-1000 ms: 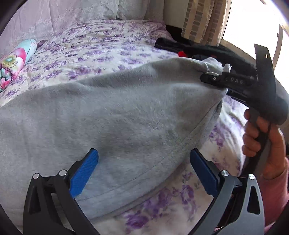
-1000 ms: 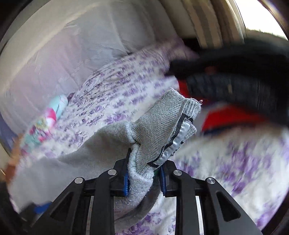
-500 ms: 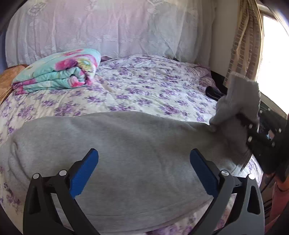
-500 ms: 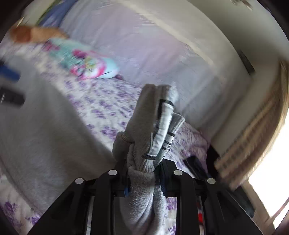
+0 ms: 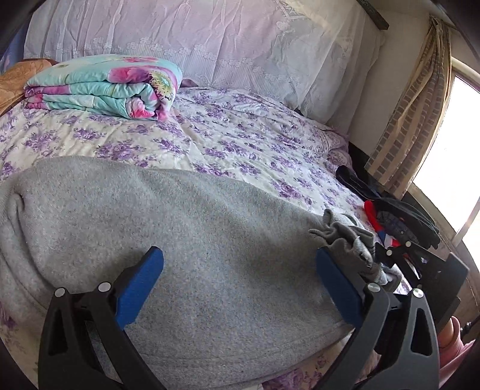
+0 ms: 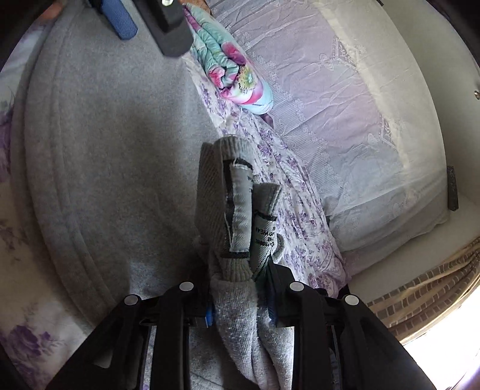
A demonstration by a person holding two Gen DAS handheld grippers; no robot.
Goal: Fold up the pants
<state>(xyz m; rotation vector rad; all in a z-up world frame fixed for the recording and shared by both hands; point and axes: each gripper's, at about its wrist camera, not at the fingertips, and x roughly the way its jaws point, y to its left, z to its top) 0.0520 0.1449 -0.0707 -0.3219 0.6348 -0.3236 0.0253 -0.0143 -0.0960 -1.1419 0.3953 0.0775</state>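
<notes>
- I am holding my right gripper point(image 6: 240, 300) clamped on a bunched end of the grey pants point(image 5: 180, 240); the ribbed cuff point(image 6: 228, 210) is sticking up between the fingers in the lower middle of the right wrist view, with a grey sewn-in label point(image 6: 240, 210) showing on it.
- I am keeping my left gripper point(image 5: 240, 288) with its fingers wide apart, gripping nothing; the two blue pads point(image 5: 141, 285) are sitting low in the left wrist view, over the flat grey cloth.
- The pants are lying spread across the lower half of the left wrist view on the bed point(image 5: 240, 135), running from the left edge to the bunched end at the right, where my right gripper point(image 5: 390, 258) is pinching it.
- In the right wrist view the pants point(image 6: 105, 150) are filling the left half of the frame, and one blue pad of my left gripper point(image 6: 120, 15) is showing at the upper left.
- The purple-flowered sheet is showing beyond the pants, toward the middle of the left view.
- A folded floral blanket point(image 5: 102, 87) is resting at the upper left, near the white lace cover point(image 5: 210, 45) along the top.
- Dark clothes with a red piece point(image 5: 390, 210) are piled at the right, just past the bunched end.
- A checked curtain point(image 5: 420, 120) is hanging at the upper right beside a bright window.
</notes>
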